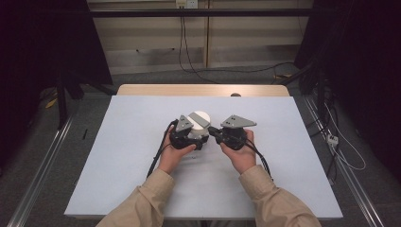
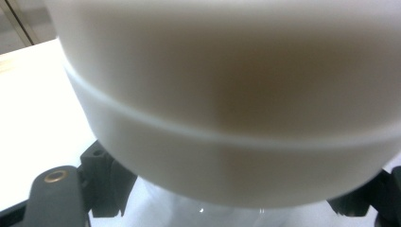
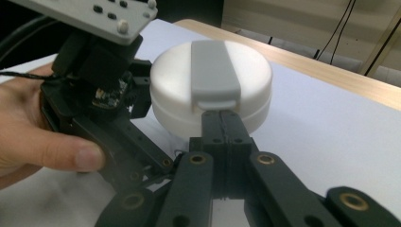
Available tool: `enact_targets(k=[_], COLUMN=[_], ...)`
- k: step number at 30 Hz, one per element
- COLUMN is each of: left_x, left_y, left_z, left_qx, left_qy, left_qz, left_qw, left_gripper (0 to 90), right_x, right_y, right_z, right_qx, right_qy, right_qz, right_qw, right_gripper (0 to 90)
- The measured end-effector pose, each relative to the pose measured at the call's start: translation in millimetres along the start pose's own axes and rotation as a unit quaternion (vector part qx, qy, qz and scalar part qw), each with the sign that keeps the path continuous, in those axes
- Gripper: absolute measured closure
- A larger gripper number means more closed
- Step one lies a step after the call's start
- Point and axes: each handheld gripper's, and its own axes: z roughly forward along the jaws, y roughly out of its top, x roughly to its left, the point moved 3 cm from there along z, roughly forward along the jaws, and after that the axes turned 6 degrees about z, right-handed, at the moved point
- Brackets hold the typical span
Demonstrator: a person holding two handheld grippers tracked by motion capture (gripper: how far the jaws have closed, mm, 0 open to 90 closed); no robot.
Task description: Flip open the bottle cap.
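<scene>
At frame centre, the left claw (image 1: 196, 138) grips a white round container (image 3: 210, 87) while the closed, empty right claw (image 3: 222, 124) touches its still-closed grey lid flap (image 3: 213, 71).

One white round container (image 1: 200, 118), two grippers.

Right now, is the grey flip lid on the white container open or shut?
Shut: the grey flip lid lies flat on the white container.

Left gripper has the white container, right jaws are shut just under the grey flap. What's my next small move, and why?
Probably lift the right gripper tip a little to pry up the grey flap: its shut jaws sit at the flap's front lip, while the left gripper steadies the white container.
</scene>
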Motion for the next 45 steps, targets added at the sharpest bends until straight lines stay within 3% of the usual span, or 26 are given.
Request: enact_targets(k=[9, 24, 45], left_x=[-0.2, -0.8, -0.7], left_y=[0.0, 0.2, 0.2], left_z=[0.3, 1.0, 1.1], left_qx=[0.000, -0.003, -0.002], left_qy=[0.001, -0.001, 0.000], left_qz=[-0.001, -0.008, -0.007], left_qw=[1.0000, 1.0000, 1.0000], left_gripper=[18.3, 18.3, 18.4], right_x=[3.4, 9.8, 7.6], right_y=[14.4, 33.9, 45.7], right_z=[-1.1, 6.3, 20.0], right_qx=[-0.017, -0.022, -0.024], right_qy=[0.002, 0.008, 0.008], right_qz=[-0.008, -0.023, -0.028], right_qw=[0.9998, 0.9995, 0.9993], right_gripper=[90.0, 90.0, 90.0])
